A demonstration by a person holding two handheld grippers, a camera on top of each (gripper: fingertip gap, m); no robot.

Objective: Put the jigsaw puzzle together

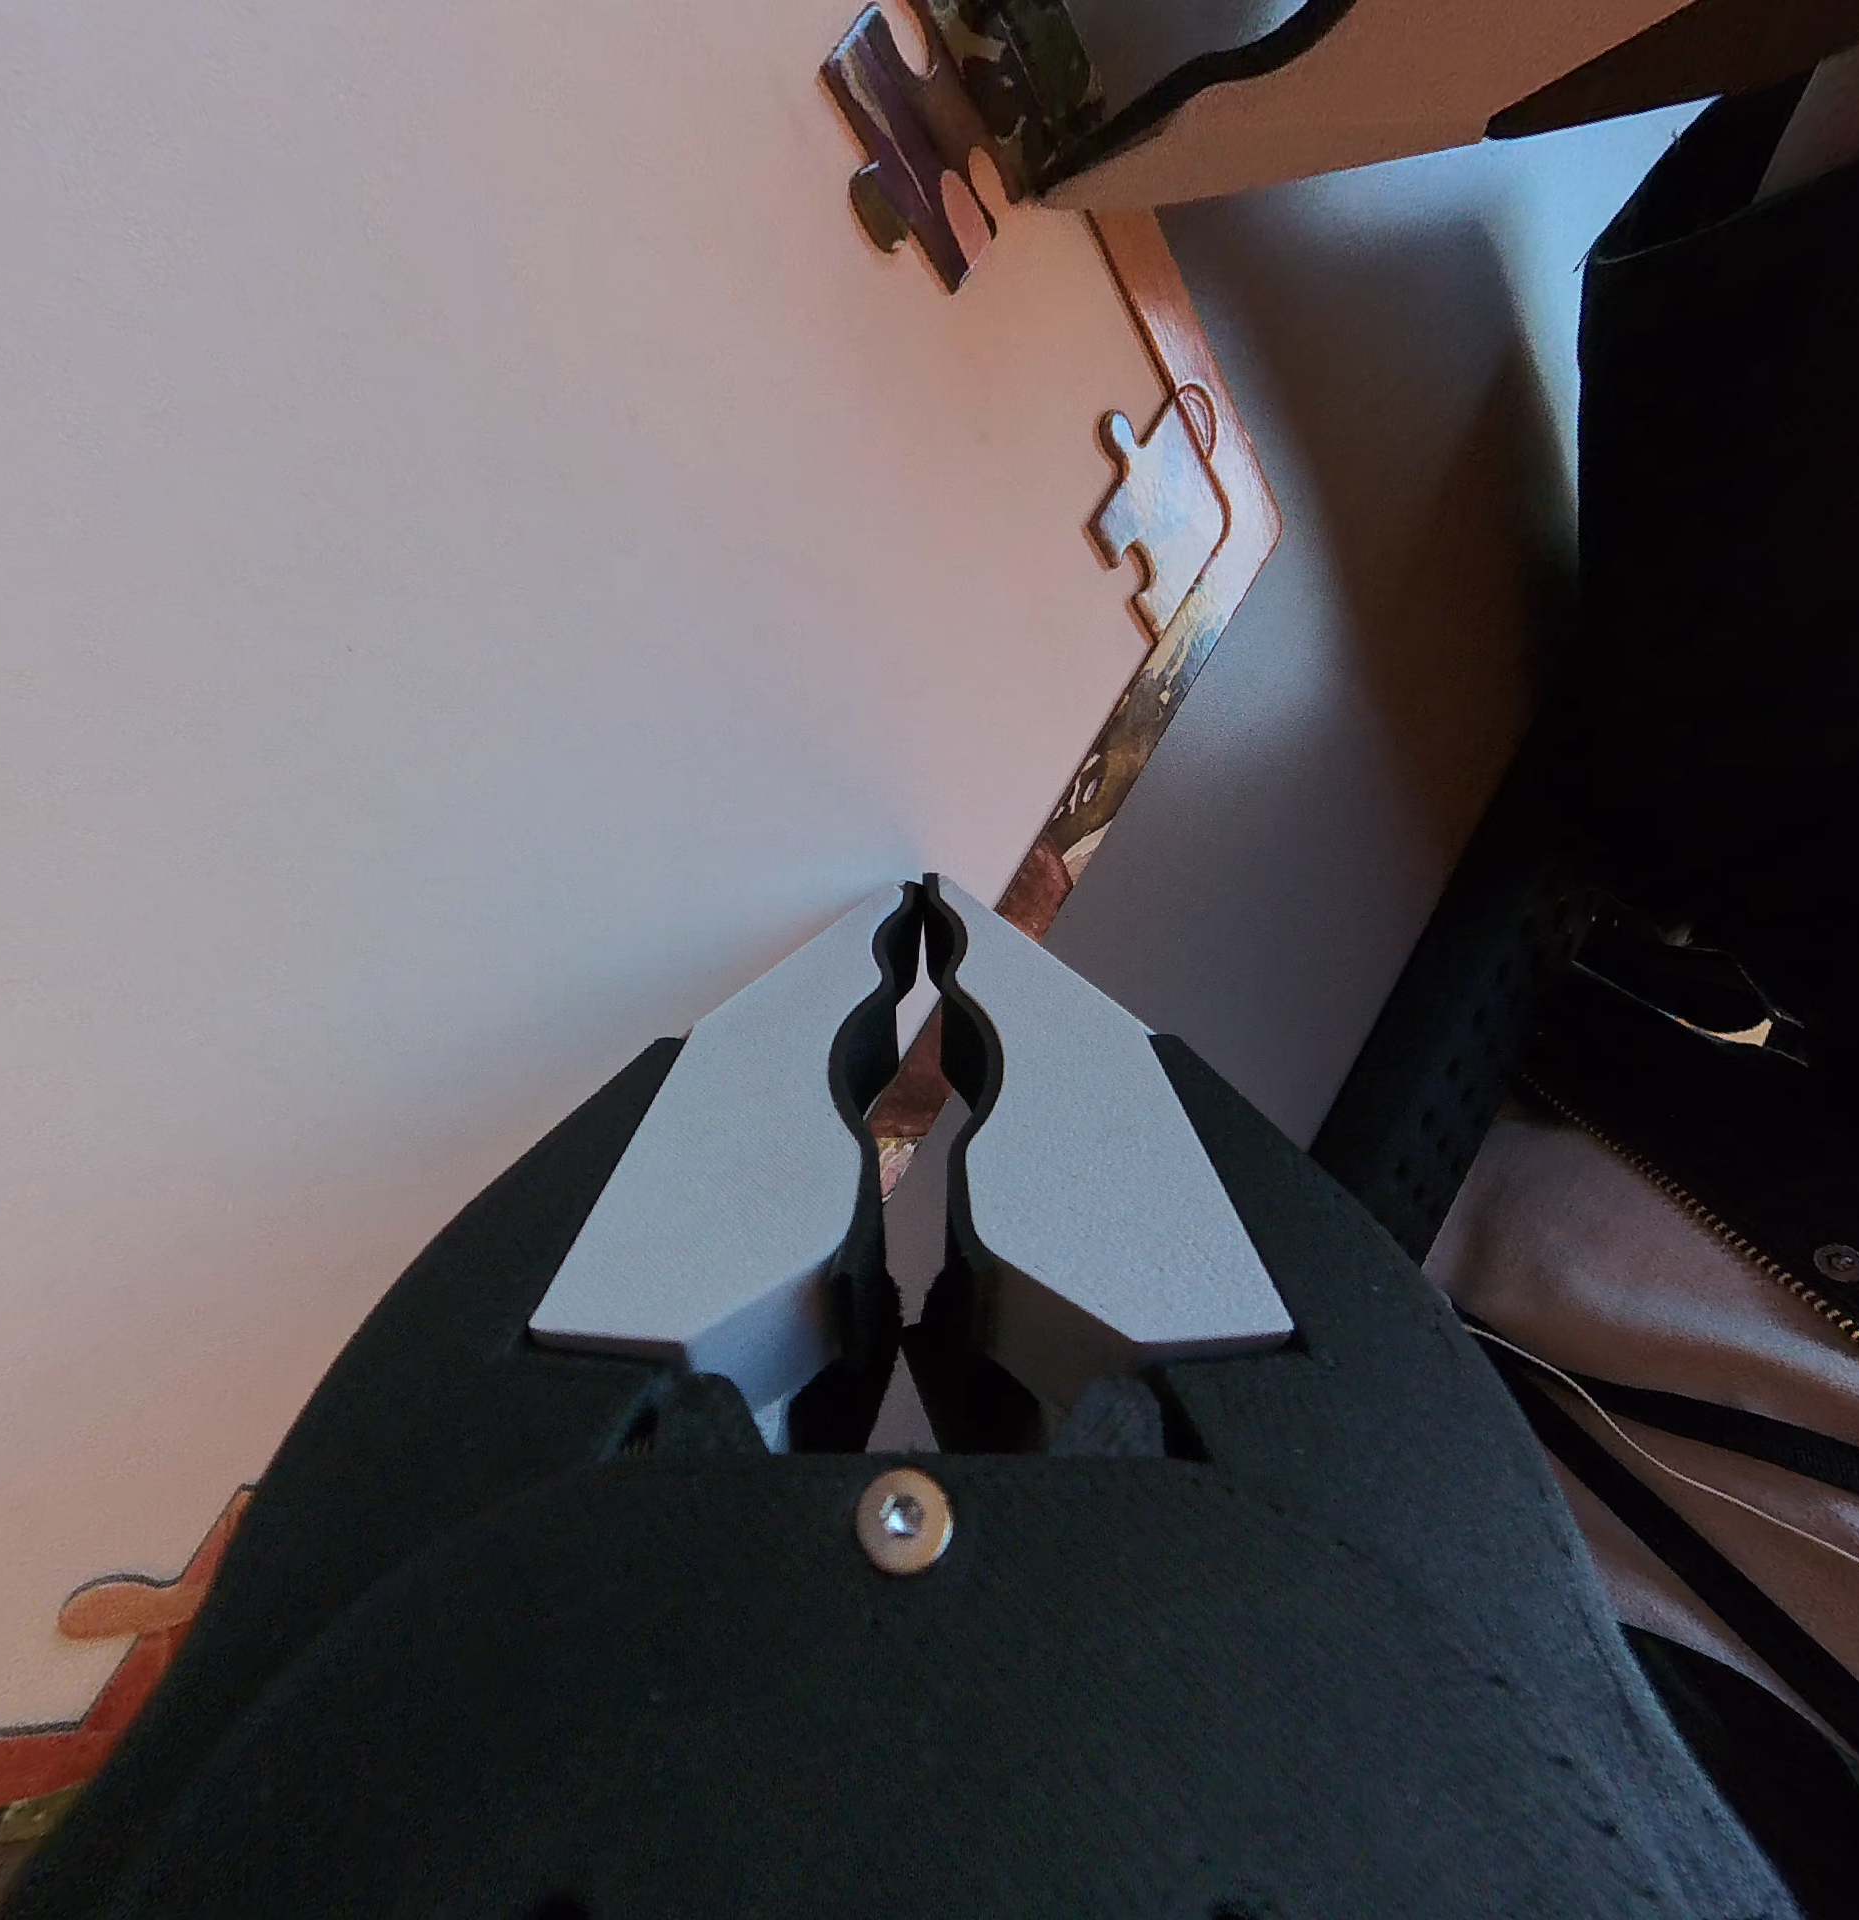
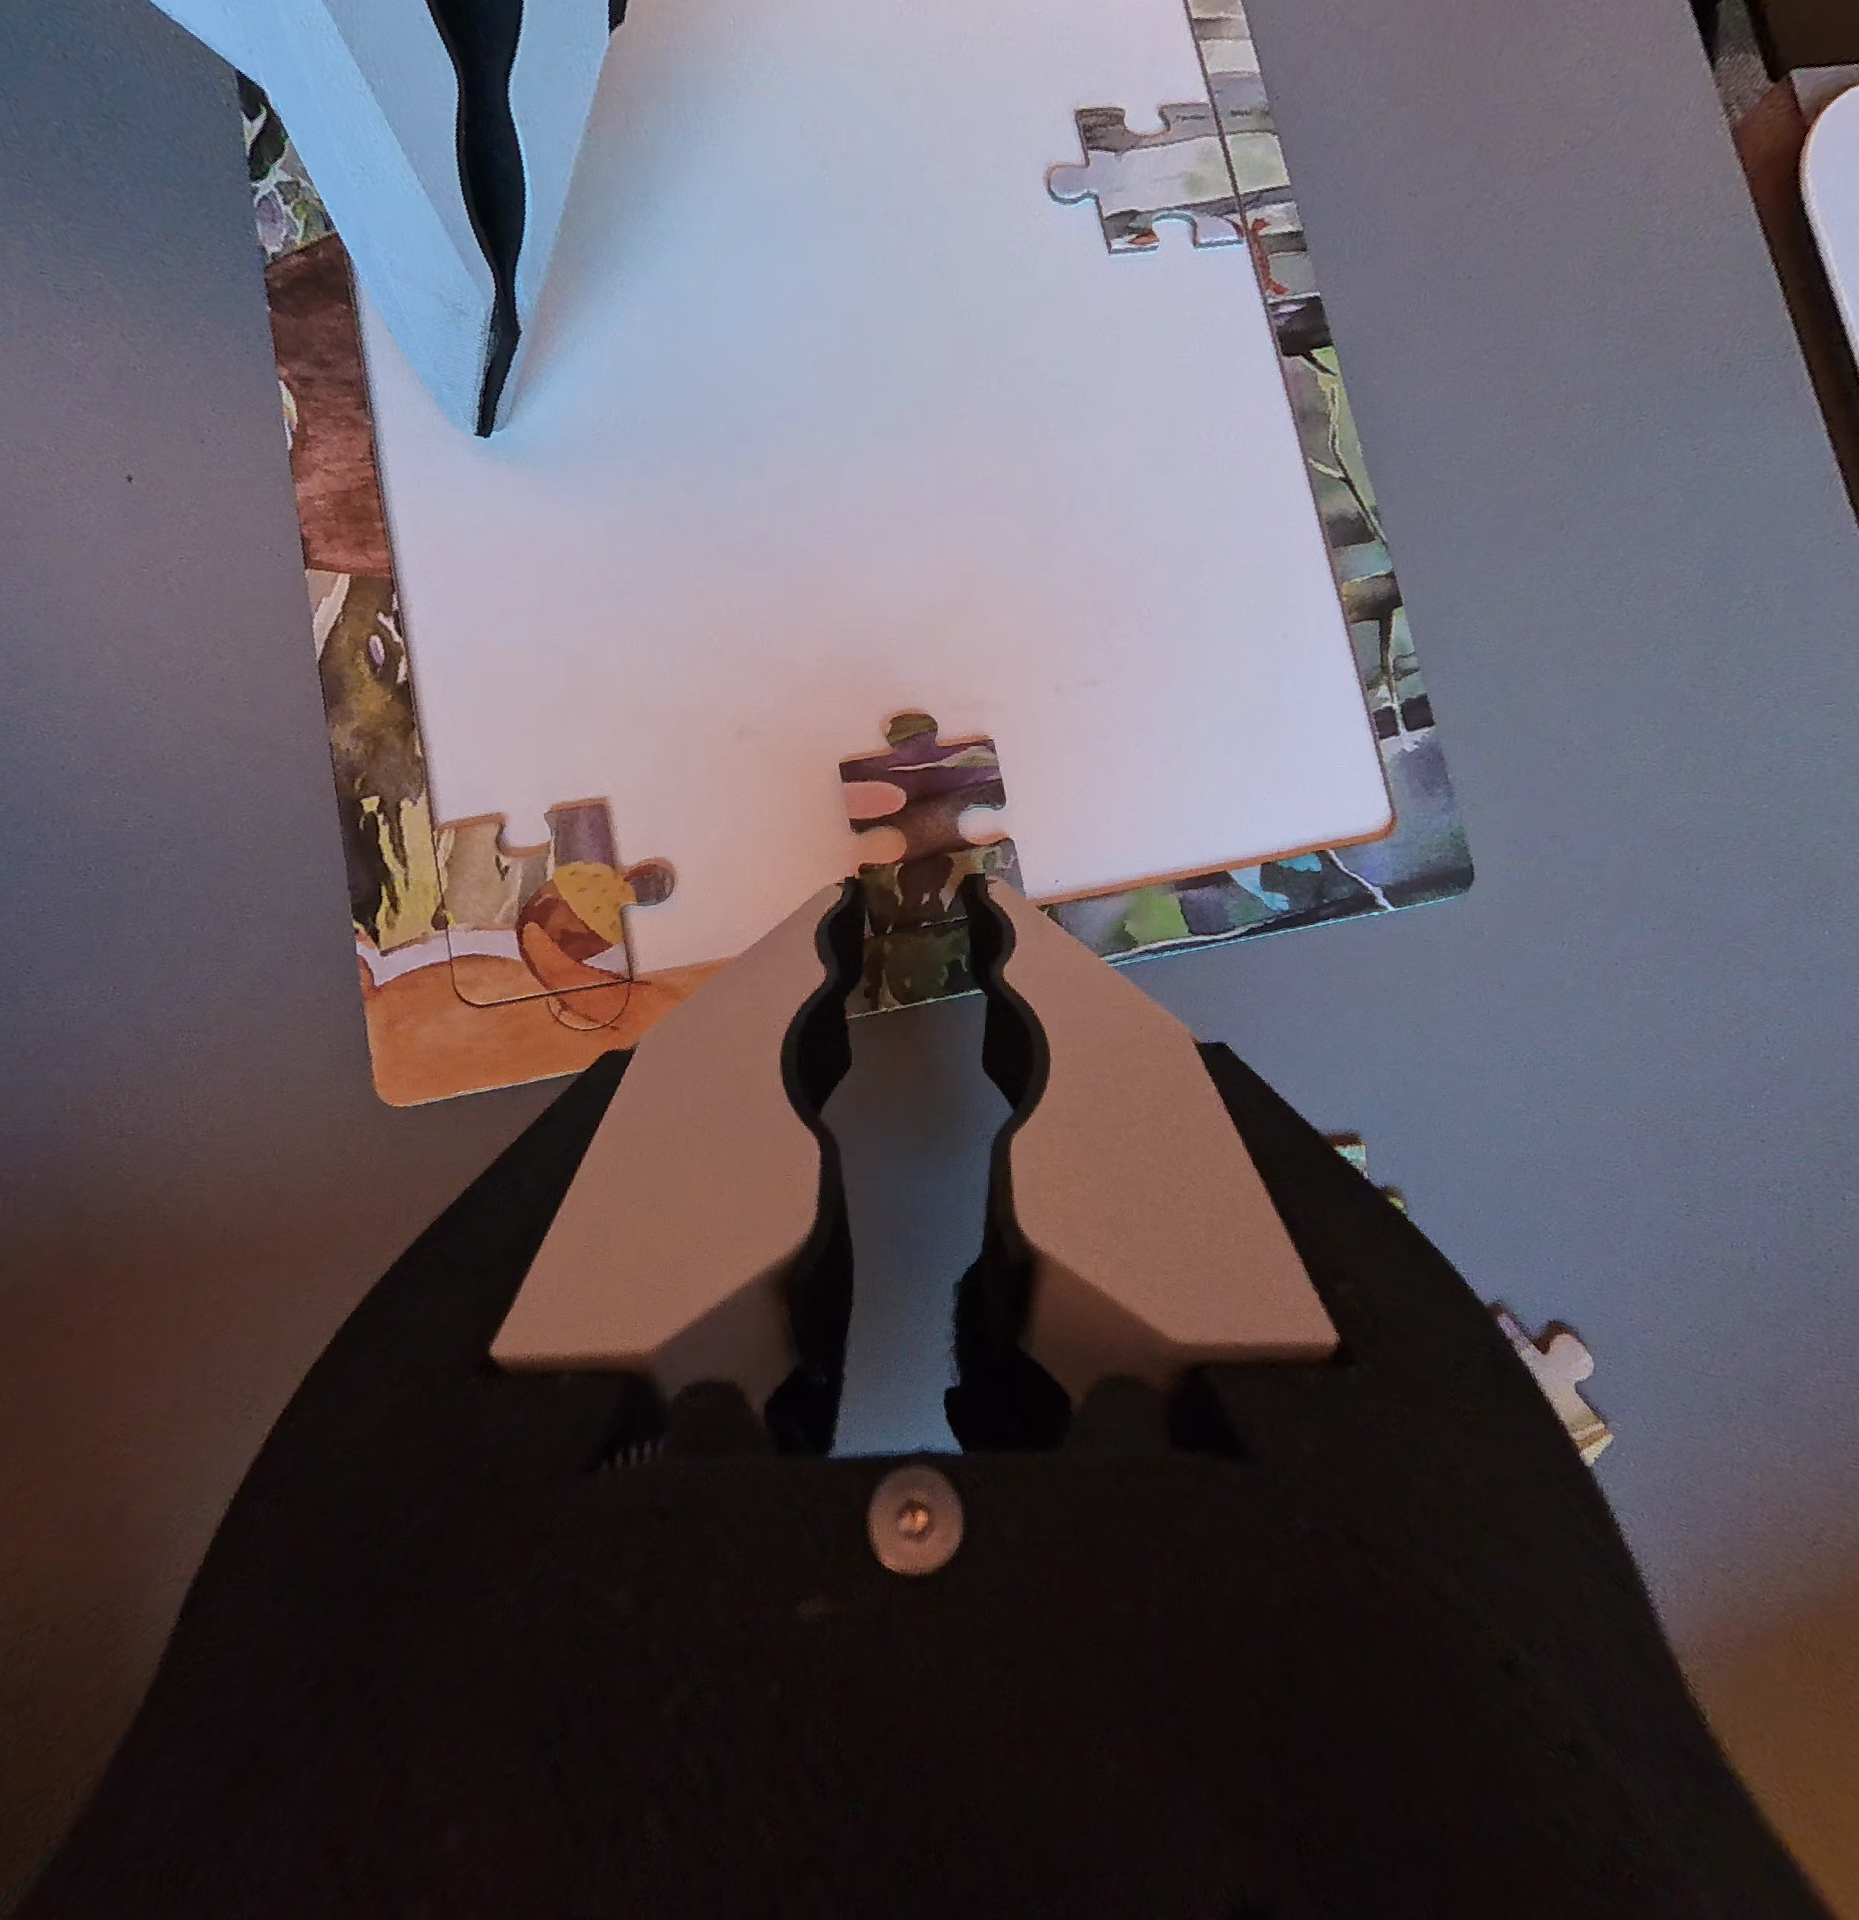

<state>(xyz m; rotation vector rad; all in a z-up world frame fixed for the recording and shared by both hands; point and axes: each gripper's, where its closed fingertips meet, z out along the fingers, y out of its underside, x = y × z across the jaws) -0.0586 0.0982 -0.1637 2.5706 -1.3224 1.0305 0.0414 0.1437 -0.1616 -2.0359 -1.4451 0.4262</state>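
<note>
Right wrist view is showing the right gripper (image 2: 914,894) clamping a purple-green puzzle piece (image 2: 923,800) at the puzzle tray's (image 2: 904,468) near edge, its fingers hiding the piece's lower part. The left gripper (image 1: 923,883) is pressing its fingertips together, empty, onto the tray's white floor beside the brown border (image 1: 1195,364). Loose pieces (image 2: 1559,1382) on the bench are sitting half cut off behind the right gripper's body.

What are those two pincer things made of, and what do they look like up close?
Both look alike. The left gripper and the right gripper each have a broad, matte black body with a rough, grainy surface and one silver screw in the middle. From it run two pale grey, wedge-shaped fingers, lined inside with wavy black pads. No cables or markings show.
</note>
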